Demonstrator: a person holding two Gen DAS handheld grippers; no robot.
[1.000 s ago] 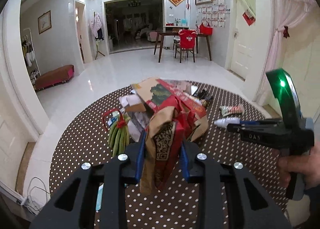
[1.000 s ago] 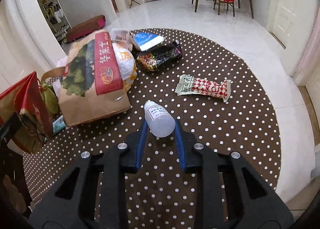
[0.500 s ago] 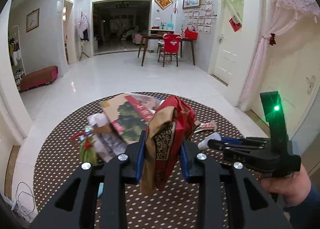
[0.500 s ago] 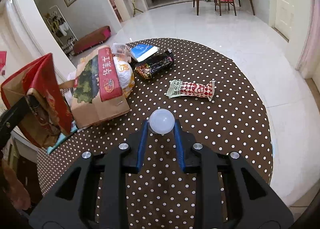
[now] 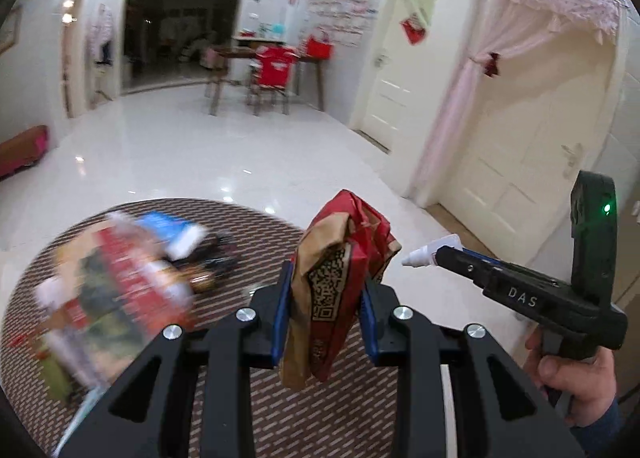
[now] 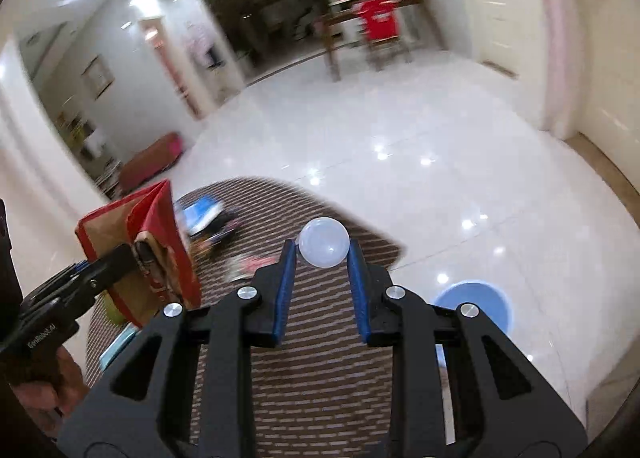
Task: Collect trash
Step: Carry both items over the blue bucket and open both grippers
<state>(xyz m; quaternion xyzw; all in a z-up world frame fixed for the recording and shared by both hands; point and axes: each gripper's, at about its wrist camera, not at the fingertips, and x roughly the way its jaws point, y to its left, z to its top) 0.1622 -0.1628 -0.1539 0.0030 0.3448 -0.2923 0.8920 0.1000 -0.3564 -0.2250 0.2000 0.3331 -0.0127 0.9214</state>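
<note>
My left gripper [image 5: 325,298] is shut on a crumpled red and brown paper bag [image 5: 336,270] with a QR code, held up above the dotted rug [image 5: 248,225]. The bag [image 6: 140,250] and left gripper also show at the left of the right wrist view. My right gripper [image 6: 322,258] is shut on a small white plastic bottle [image 6: 324,242], its base facing the camera. The bottle's capped tip [image 5: 424,256] shows in the left wrist view beside the bag. More trash lies blurred on the rug: a large printed paper bag [image 5: 120,278], a blue packet [image 5: 168,225], dark wrappers [image 5: 216,254].
A blue bin [image 6: 476,306] stands on the white tile floor to the right of the rug. A dining table and red-covered chair [image 5: 274,69] stand far back. A cream door [image 5: 520,161] with pink curtain is at the right. A low red bench [image 6: 152,161] is by the left wall.
Both grippers have lifted and swung to the right with their loads; the views are blurred by motion. The rug trash has slid to the left and the blue bin has come into the right wrist view.
</note>
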